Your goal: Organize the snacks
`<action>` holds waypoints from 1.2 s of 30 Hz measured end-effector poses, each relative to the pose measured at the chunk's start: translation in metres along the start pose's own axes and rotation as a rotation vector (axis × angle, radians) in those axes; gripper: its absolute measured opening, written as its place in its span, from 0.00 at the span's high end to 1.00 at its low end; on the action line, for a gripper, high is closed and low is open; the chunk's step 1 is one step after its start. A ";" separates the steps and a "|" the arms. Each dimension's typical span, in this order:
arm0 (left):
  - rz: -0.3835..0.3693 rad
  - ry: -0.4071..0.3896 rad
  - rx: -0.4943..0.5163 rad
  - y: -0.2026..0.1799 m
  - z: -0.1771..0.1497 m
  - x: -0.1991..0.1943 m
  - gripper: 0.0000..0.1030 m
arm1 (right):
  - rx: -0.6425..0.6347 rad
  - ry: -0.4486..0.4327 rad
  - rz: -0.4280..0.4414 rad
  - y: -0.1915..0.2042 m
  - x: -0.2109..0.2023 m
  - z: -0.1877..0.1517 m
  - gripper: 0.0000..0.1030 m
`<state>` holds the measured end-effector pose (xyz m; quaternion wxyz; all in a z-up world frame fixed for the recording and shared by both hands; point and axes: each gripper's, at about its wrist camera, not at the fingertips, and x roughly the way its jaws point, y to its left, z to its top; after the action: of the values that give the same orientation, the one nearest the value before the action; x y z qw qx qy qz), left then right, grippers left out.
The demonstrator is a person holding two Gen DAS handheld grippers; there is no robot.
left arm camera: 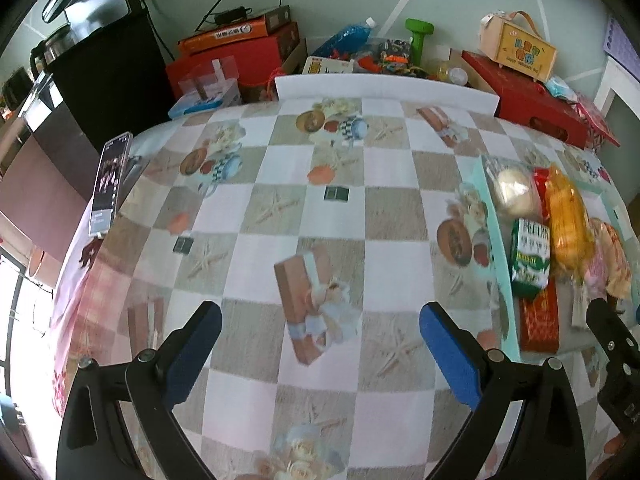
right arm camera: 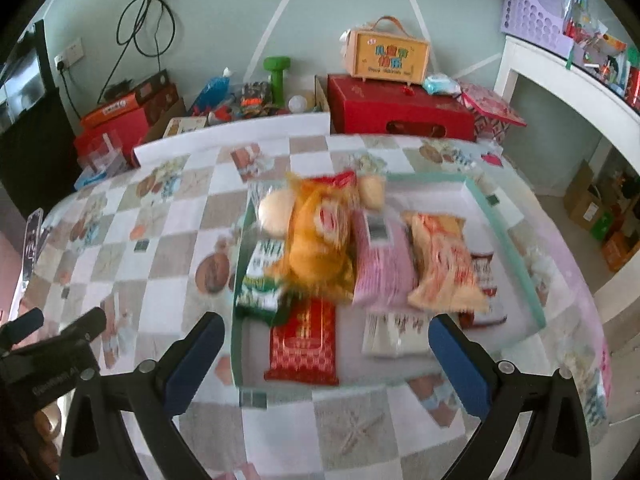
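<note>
A shallow teal-rimmed box on the checked tablecloth holds several snack packs. Among them are a yellow-orange bag, a pink pack, an orange pack, a green-and-white pack, a red pack and a round white bun. My right gripper is open just short of the box's near side, nothing between its blue pads. My left gripper is open over bare tablecloth, left of the box. The left wrist view also shows the green-and-white pack and the yellow-orange bag.
A phone lies at the table's left edge. Behind the table stand red boxes, a yellow carry case, a green dumbbell and clutter. A white shelf is at the right. The other gripper shows at the left.
</note>
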<state>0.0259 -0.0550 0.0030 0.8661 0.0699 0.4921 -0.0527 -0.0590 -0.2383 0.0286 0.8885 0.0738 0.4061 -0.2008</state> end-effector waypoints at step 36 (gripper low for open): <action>-0.054 0.062 -0.021 0.015 -0.015 0.005 0.04 | -0.034 0.035 -0.027 0.006 0.004 -0.019 0.00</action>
<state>0.0185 -0.0381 -0.0077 0.8493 0.0489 0.5212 -0.0686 -0.0669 -0.2290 0.0129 0.8796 0.0568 0.4258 -0.2044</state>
